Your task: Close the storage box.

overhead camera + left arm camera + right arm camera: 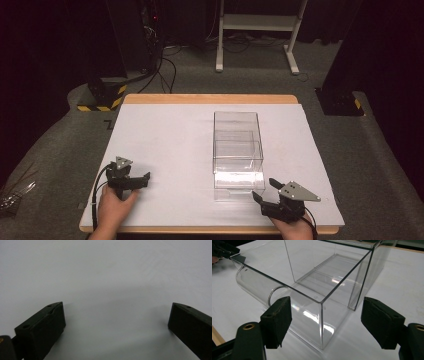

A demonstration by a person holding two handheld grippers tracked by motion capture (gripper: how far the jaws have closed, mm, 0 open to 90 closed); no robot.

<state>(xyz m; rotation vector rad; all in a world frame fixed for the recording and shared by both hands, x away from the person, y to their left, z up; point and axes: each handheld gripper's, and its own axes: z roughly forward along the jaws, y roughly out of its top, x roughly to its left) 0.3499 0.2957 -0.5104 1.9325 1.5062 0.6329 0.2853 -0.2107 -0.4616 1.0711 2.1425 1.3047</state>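
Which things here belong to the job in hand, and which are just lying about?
In the job:
clear box, near the right hand-held gripper, whose jaws are open
left hand-held gripper, open, over bare table

Lying about:
white stand on the floor behind
hazard-striped base
floor cables

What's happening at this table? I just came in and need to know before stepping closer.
A person holds a tool in each hand over a white table. The right tool is open and lined up on the near corner of a clear plastic box, not gripping it yet. The left tool is open too, with nothing between its jaws, off to the left of the box.
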